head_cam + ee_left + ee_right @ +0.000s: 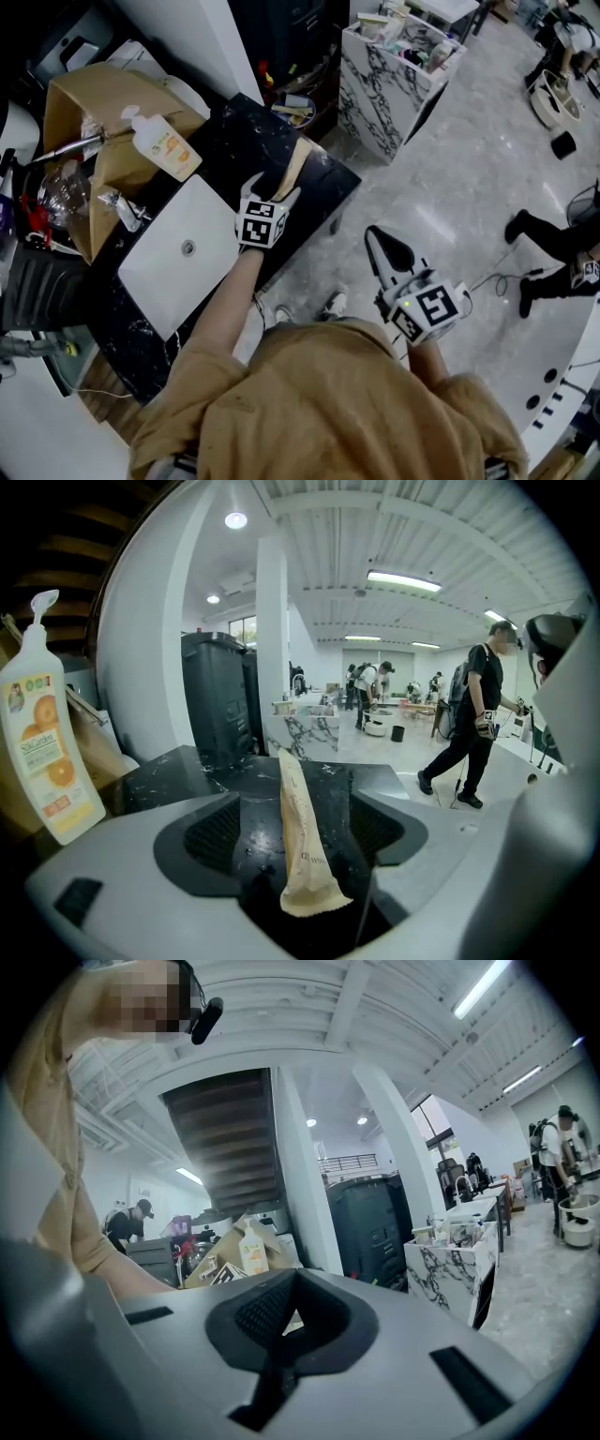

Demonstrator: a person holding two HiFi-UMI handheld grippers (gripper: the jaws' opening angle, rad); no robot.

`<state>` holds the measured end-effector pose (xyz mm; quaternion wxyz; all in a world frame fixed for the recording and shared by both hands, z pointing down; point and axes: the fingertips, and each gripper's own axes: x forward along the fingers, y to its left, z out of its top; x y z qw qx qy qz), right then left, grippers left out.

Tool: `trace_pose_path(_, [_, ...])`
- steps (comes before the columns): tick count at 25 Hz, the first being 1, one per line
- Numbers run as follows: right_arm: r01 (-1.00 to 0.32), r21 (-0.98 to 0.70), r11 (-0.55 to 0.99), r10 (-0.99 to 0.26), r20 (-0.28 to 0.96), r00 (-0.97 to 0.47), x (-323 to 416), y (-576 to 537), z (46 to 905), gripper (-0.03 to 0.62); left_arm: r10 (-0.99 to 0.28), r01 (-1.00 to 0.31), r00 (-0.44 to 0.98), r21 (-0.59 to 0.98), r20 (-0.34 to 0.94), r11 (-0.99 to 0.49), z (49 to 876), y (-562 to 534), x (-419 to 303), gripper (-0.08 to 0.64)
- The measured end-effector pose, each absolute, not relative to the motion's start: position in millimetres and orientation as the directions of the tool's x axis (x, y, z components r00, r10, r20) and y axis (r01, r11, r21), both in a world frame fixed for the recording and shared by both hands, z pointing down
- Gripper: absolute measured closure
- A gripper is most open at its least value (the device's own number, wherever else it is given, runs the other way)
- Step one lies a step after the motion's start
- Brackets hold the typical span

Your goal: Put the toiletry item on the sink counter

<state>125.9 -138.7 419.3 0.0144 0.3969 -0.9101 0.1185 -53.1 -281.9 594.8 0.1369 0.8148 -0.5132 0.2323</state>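
Observation:
A beige toiletry tube [292,167] lies on the black marble sink counter [234,131], at its right end beside the white basin [178,248]. My left gripper [272,189] is at the tube's near end with its jaws open. In the left gripper view the tube [302,846] runs straight between the two pads with a gap on each side, resting on the counter [169,780]. My right gripper [377,242] hangs over the floor to the right of the counter, shut and empty, its jaws [295,1279] meeting at the tip.
A white pump bottle with an orange label [161,142] [42,733] leans on a cardboard box [84,103] behind the basin. A marble-patterned cabinet [394,75] holds several items beyond the counter. A black bin [217,700] stands behind it. People [473,724] walk on the open floor.

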Motion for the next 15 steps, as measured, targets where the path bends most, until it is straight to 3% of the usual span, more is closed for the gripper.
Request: trace_pose_path(15, [-0.745,-0.187,0.640,-0.743,0.095,-0.662,111.9,-152.4,404.2,0.591,-0.816,-0.920,0.366,0.041,0.448,-0.390,546.2,-269.1,-86.3,0.206])
